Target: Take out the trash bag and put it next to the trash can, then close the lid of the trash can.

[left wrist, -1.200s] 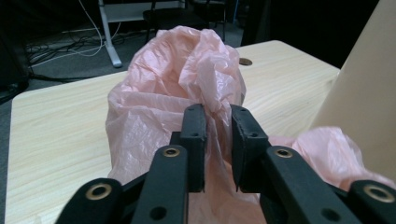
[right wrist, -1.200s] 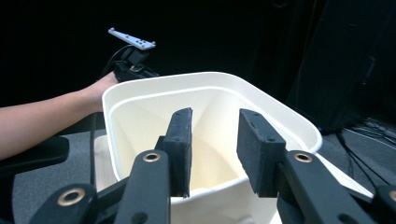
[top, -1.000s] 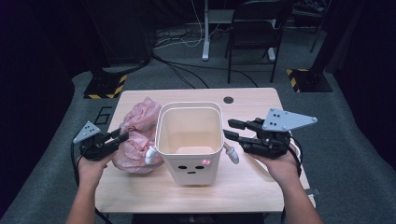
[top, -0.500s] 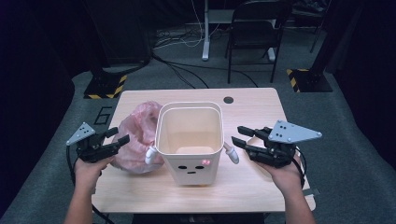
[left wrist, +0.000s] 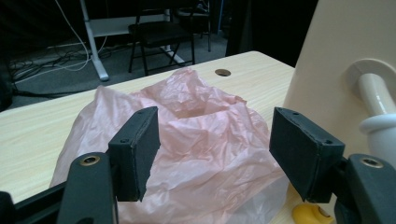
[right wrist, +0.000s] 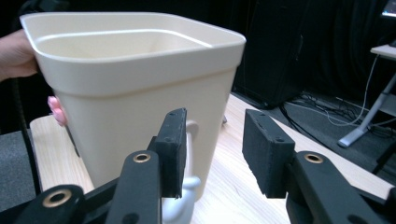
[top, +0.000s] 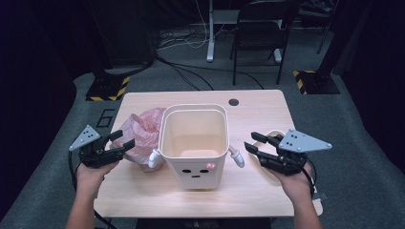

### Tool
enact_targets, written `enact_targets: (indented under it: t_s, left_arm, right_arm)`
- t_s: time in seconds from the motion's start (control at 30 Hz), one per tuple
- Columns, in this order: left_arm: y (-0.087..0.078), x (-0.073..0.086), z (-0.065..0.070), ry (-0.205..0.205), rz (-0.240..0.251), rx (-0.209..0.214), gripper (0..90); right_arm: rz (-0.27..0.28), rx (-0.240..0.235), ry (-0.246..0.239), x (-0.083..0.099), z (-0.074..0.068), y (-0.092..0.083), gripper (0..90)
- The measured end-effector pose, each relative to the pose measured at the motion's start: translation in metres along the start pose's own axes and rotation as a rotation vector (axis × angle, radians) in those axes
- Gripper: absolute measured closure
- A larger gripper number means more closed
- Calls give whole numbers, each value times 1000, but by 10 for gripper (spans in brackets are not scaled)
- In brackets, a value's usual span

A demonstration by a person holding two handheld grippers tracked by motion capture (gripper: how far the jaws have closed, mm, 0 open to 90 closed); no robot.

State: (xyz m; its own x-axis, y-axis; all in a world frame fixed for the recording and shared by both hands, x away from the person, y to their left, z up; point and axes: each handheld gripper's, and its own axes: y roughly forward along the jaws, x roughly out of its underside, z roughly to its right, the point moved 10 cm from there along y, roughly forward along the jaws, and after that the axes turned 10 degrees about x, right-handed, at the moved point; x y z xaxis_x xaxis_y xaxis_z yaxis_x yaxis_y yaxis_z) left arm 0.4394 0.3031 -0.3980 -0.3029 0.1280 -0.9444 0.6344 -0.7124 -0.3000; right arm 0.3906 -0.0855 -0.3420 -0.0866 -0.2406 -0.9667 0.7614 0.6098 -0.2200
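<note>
High view: left gripper (top: pixel 125 140), jaws just opened and empty, faces pink bag (top: pixel 141 136) left of bin (top: pixel 195 143); right gripper (top: pixel 255 145) half-open, empty. Next: regrip bag for lining.

Light wooden bench (top: pixel 267 107) with a round cable hole (top: pixel 233 102), a black chair (top: pixel 260 36) on grey floor beyond it, hazard-striped floor bases (top: pixel 107 88) either side, loose cables (top: pixel 184 40).

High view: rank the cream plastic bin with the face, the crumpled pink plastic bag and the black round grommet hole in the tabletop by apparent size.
1. Cream plastic bin with the face, clearly the largest.
2. Crumpled pink plastic bag, though the bin hides part of it.
3. Black round grommet hole, the smallest by far; it also lies farthest from the camera.
</note>
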Motion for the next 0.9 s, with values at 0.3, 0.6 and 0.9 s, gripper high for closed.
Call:
enact_targets:
  t_s: [0.3, 0.6, 0.9]
  left_arm:
    - [4, -1, 6, 9, -4, 25, 340]
    - [-2, -2, 10, 3, 0, 23, 341]
    - [-2, -4, 13, 12, -5, 26, 347]
  right_arm:
    - [1, 28, 31, 10, 11, -1, 591]
    - [-4, 62, 79, 25, 26, 1, 589]
    - [-35, 107, 85, 41, 38, 6, 587]
